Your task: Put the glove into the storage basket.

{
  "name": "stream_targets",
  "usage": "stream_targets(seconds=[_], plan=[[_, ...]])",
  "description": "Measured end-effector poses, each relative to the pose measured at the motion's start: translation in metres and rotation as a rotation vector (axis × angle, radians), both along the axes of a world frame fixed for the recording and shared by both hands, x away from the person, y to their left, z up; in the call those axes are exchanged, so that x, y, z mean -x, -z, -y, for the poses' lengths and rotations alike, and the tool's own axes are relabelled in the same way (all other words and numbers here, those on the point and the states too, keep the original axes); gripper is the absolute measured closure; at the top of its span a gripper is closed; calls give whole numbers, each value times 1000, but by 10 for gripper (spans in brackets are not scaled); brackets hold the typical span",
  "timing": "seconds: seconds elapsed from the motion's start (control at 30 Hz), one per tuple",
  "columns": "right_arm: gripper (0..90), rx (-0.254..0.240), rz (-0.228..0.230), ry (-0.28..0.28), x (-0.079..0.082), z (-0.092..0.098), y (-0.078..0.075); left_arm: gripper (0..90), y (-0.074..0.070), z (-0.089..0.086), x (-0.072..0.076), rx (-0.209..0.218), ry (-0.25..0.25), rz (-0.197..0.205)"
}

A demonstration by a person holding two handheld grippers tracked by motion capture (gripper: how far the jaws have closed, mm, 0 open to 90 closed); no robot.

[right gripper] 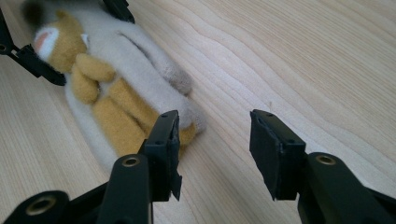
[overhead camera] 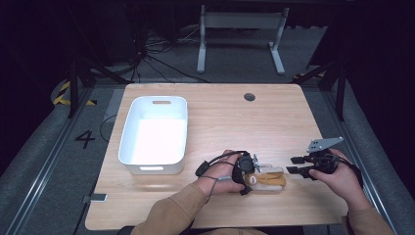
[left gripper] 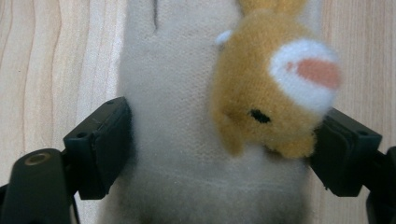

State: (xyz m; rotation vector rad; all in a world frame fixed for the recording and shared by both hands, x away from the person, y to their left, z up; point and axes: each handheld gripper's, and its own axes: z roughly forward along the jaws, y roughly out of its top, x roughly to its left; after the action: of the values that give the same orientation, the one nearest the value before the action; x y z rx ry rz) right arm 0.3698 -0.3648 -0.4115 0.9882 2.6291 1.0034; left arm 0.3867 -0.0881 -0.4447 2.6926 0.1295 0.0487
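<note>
While my left gripper [left gripper: 224, 140] pinches the cream-and-orange plush toy [left gripper: 205, 116], soft fur may slip; right gripper [right gripper: 215, 149] gapes empty.

A light wooden table [overhead camera: 220, 122] fills the frame's centre. Beyond it, at upper centre, a white desk frame [overhead camera: 240, 34] stands on grey floor [overhead camera: 29, 142]; the surroundings are dark.

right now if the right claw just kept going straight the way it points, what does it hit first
Most likely the plush toy: the right claw points left toward the end of it that lies nearest. In the right gripper view its open jaws frame mostly bare table, so it may graze the toy's edge.
</note>
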Motion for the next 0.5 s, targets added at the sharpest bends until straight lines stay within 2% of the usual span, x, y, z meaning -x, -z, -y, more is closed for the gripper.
stream_targets(seconds=[0.1, 0.13, 0.27, 0.3, 0.33, 0.5], plan=[[536, -1, 1, -1, 0, 0, 0, 283, -3, -1, -2, -1, 3, 11], [536, 0, 2, -1, 0, 0, 0, 311, -3, -2, -2, 3, -8, 3], [536, 0, 2, -2, 0, -2, 0, 413, -2, -7, -4, 36, -26, 3], [536, 0, 2, -3, 1, -3, 0, 480, -3, -7, -3, 36, -29, 5], [536, 0, 2, -3, 1, -3, 0, 480, -3, -7, -3, 34, -34, 5], [536, -1, 4, -4, 1, -3, 1, 589, -6, -5, 3, 9, -37, 9]])
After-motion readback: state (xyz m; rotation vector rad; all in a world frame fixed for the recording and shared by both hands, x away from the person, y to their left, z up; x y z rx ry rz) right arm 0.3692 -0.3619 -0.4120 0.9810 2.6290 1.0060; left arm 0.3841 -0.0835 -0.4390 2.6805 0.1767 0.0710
